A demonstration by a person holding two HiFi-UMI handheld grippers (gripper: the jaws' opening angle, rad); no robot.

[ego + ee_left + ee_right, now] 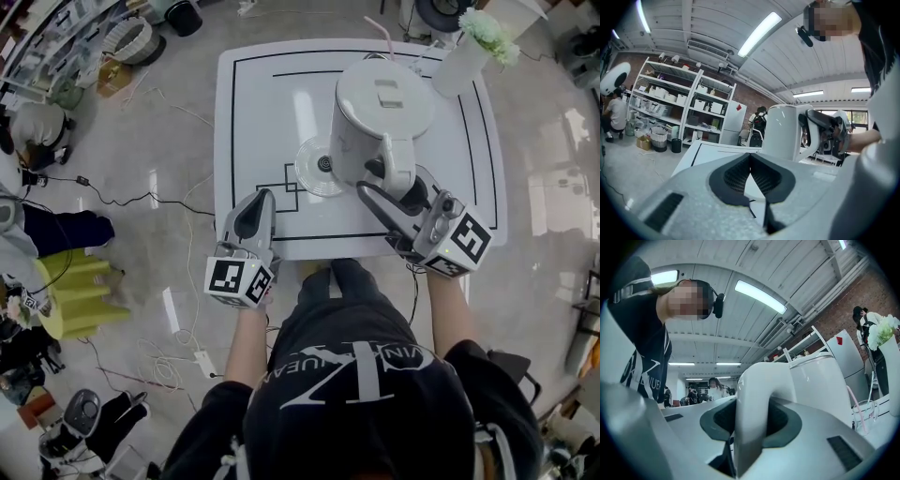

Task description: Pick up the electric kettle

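Observation:
The white electric kettle (380,117) hangs tilted over the white table (253,112), just right of its round base (317,167). My right gripper (389,192) is shut on the kettle's handle (397,167). In the right gripper view the dark pads press both sides of that handle (757,404), with the kettle body (820,385) beyond. My left gripper (255,208) hovers over the table's front edge, left of the base, shut with nothing in it. From the left gripper view (750,161) the kettle (785,131) shows ahead to the right, apart from it.
A white vase with pale flowers (469,52) stands at the table's back right corner. A yellow stool (75,295) and loose cables (141,199) lie on the floor to the left. Shelving (670,108) and people stand farther off.

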